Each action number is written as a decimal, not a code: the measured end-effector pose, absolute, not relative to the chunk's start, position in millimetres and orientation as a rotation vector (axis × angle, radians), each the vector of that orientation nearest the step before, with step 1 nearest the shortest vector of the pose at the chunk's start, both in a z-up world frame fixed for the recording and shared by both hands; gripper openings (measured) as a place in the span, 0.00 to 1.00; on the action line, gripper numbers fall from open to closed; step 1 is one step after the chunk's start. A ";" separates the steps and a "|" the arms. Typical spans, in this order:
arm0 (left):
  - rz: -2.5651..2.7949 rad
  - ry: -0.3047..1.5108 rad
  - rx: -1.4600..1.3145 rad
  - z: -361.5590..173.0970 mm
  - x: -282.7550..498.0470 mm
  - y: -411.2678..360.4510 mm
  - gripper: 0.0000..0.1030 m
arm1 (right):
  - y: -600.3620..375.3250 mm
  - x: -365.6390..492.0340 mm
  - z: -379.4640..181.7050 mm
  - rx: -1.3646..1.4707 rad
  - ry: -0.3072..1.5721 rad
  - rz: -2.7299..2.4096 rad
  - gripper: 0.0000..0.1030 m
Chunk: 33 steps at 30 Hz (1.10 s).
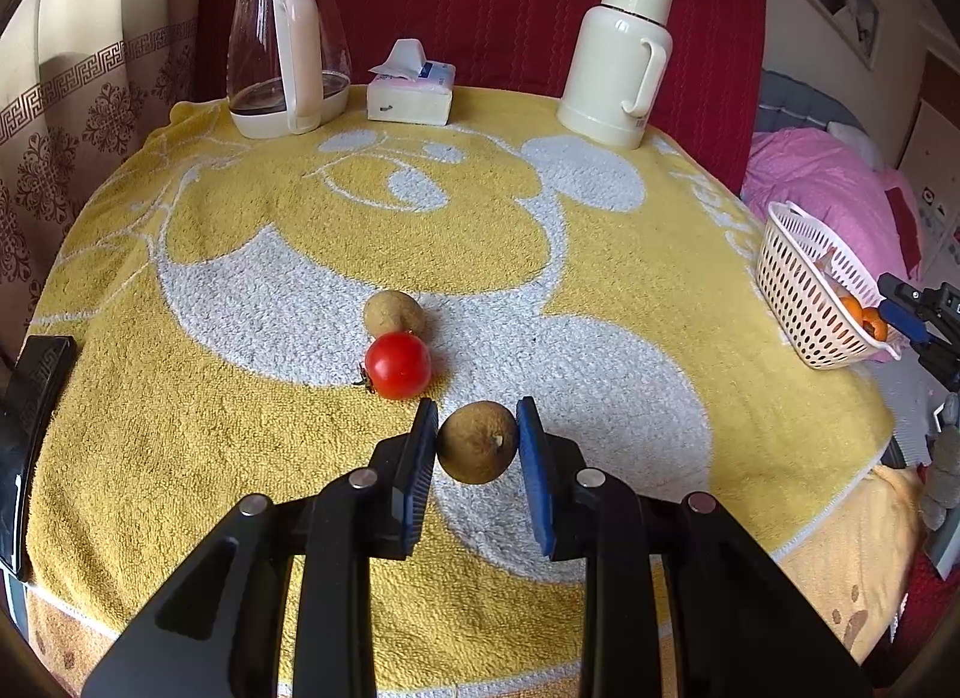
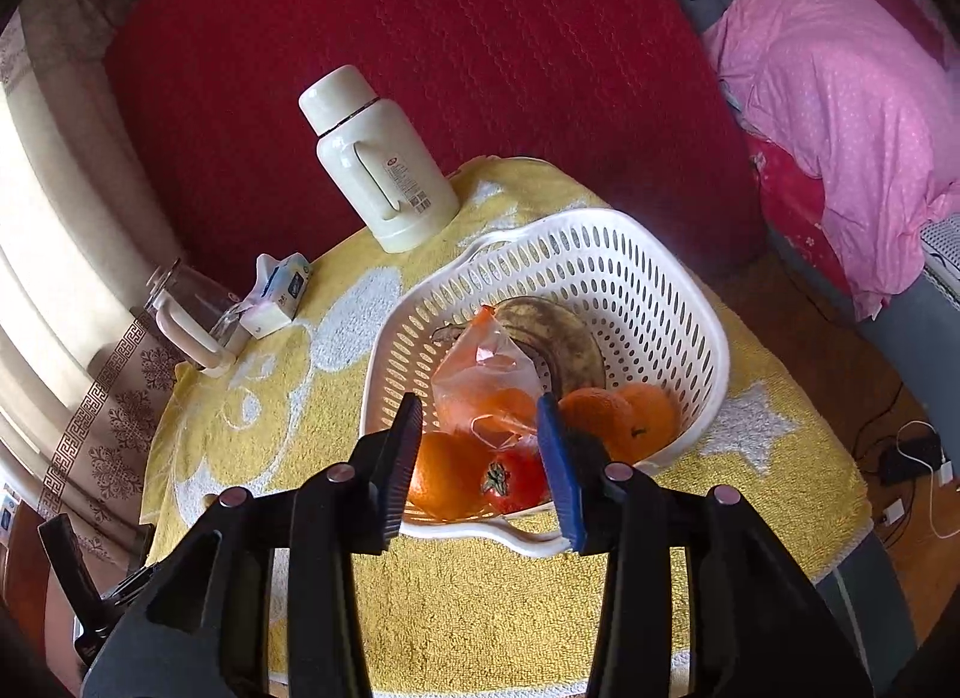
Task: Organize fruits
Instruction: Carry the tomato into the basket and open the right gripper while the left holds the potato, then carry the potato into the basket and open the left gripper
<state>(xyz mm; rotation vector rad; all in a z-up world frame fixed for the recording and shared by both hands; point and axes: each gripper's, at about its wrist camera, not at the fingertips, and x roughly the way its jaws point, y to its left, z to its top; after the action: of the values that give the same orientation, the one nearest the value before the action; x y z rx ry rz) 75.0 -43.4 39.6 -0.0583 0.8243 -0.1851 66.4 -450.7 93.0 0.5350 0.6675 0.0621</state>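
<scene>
One towel-covered surface point(image 1: 252, 254) carries everything, its soft pile probably keeping round fruit from rolling off. My white basket point(image 2: 630, 278) sits at its right edge as the collecting spot, already holding a banana point(image 2: 558, 332), oranges point(image 2: 624, 416) and a tomato point(image 2: 519, 482). My right hand-held gripper point(image 2: 480, 446) hangs over it, jaws parted and empty. My left hand-held gripper point(image 1: 477, 437) pinches a small brown fruit point(image 1: 477, 443), lifted near the red tomato point(image 1: 398, 365) and another brown fruit point(image 1: 393, 311) that I judge go next.
</scene>
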 end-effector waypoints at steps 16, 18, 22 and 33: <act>-0.432 0.787 -0.022 85.4 102.4 -132.2 0.26 | -465.7 44.4 107.6 0.408 0.512 -0.115 0.58; -0.471 0.780 -0.013 91.1 108.3 -151.0 0.26 | -467.9 45.8 104.2 0.420 0.519 -0.113 0.58; -0.540 0.761 0.011 100.5 118.4 -188.3 0.26 | -470.3 46.2 100.5 0.432 0.520 -0.108 0.58; -0.658 0.723 0.090 98.0 133.3 -265.6 0.26 | -481.9 43.0 98.0 0.476 0.510 -0.116 0.58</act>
<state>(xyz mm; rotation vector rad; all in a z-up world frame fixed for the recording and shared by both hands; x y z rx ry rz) 133.3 -265.6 98.0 0.0904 0.7233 -0.6580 43.0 -481.9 98.0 0.4757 0.5098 -0.1162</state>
